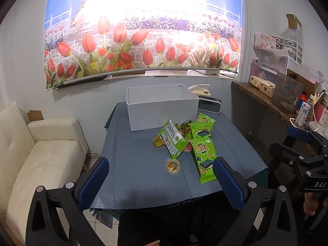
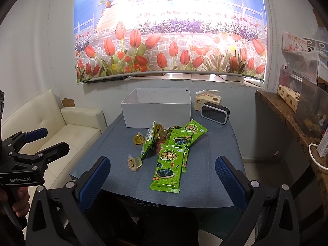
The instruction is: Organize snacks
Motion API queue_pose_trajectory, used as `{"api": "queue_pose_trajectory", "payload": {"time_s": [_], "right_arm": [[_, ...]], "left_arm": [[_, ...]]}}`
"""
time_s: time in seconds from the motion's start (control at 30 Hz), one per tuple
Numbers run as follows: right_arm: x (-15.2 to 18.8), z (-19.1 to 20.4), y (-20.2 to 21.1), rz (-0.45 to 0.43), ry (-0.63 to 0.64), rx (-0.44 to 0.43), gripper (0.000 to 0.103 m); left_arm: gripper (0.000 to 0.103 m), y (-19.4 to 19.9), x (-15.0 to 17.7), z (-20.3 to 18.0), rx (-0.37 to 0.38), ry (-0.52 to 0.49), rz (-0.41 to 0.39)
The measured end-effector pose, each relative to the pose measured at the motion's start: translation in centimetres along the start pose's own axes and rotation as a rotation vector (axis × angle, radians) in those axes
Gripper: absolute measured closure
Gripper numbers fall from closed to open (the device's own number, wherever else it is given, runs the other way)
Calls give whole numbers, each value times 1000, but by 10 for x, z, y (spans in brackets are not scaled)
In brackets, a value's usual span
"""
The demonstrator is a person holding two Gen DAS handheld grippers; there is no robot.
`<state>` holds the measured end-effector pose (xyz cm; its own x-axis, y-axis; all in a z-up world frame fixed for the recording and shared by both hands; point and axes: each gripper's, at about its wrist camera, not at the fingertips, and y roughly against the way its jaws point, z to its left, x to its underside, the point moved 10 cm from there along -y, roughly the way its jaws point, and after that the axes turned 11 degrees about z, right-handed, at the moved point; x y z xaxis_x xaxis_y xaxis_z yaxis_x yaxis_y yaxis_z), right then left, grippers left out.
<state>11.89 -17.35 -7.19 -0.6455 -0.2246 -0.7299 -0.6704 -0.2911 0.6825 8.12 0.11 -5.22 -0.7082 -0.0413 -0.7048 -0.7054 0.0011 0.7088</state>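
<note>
Left gripper: fingers spread wide, nothing between them, held above the near edge of the table; seen again from the right wrist view at 9 o'clock, gripped by a hand

Right gripper: fingers likewise apart and empty, over the near table edge; seen from the left wrist view at 3 o'clock, a hand on its handle

Snacks: heaped mid-table, in front of the box, none inside it as far as visible
- front packet: green seaweed pack, flat, nearest the grippers, at 6 o'clock of the heap
- second packet and third packet: same green, overlapping, toward 1 o'clock
- tilted packet: propped on edge at the heap's left
- near cup: small jelly cup, apart from the heap at 8 o'clock, just left of the front packet
- far cup: yellow jelly cup touching the tilted packet at 10 o'clock

Box: white, open-topped, at 12 o'clock of the heap, near the table's far edge

Clock: black, just right of the box; tissue pack behind it

Sofa: cream, at 9 o'clock of the table
</note>
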Motion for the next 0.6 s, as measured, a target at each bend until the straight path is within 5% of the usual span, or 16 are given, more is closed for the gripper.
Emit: {"api": "queue_pose_trajectory", "payload": {"time_s": [0.6], "right_arm": [[1, 0, -1, 6, -5, 0, 0]], "left_arm": [[0, -2, 1, -2, -3, -3, 0]]}}
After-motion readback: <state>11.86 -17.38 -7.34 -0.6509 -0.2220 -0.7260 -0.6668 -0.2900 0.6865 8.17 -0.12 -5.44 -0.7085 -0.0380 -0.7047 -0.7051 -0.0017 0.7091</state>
